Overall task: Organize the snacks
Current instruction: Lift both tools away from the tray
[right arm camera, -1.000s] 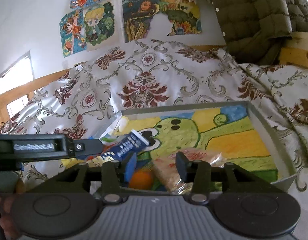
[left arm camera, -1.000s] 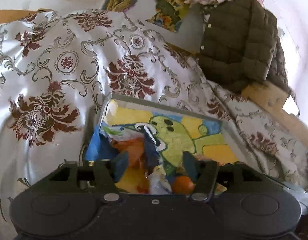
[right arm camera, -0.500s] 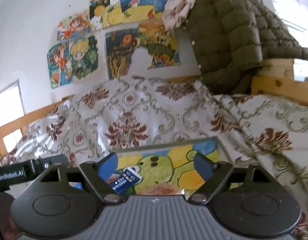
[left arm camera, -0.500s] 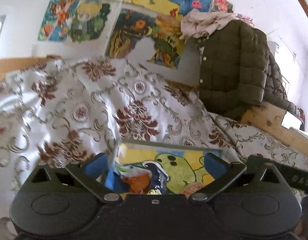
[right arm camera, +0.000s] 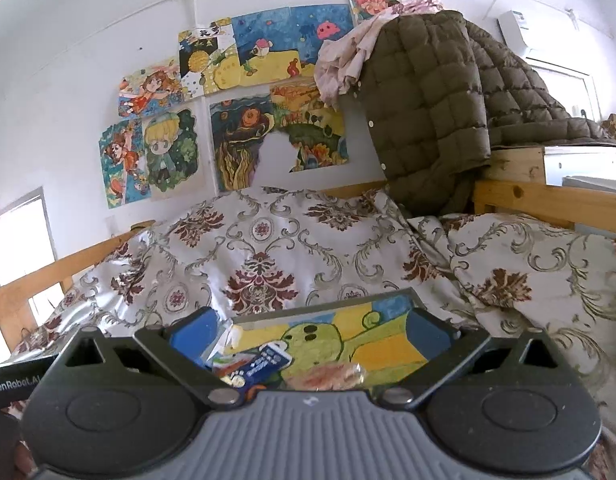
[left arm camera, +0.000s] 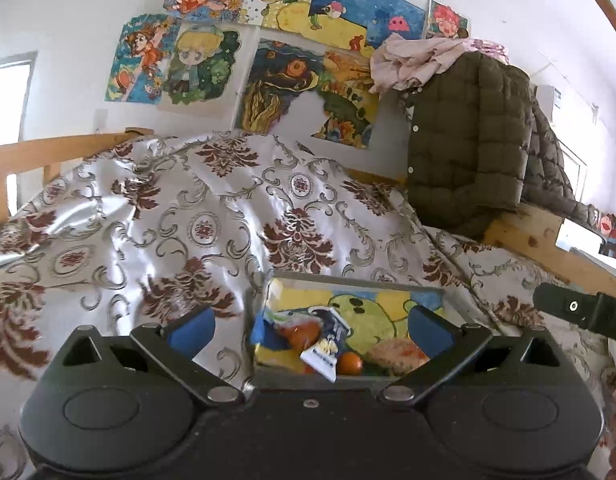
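A grey-rimmed tray (left arm camera: 356,282) with a painted green creature lies on the bed. In it sit a blue-white packet (left arm camera: 328,340), a small orange (left arm camera: 350,362), a clear bag of biscuits (left arm camera: 396,354) and a blue bag (left arm camera: 268,330). My left gripper (left arm camera: 310,326) hovers before the tray, open, nothing between its fingers. The right wrist view shows the same tray (right arm camera: 328,310), packet (right arm camera: 266,364) and clear bag (right arm camera: 328,376). My right gripper (right arm camera: 310,330) is above the tray's near side, its jaws opening and nothing between them.
A flowered silver bedspread (left arm camera: 188,220) covers the bed. An olive quilted coat (left arm camera: 468,140) hangs over a wooden bed frame (left arm camera: 548,240) at right. Drawings (left arm camera: 268,60) cover the wall. The other gripper's body (left arm camera: 580,312) pokes in at right.
Both grippers have drawn back and up from the tray, and their jaws have spread wide. The snacks stay in the tray, now smaller and lower in both views.
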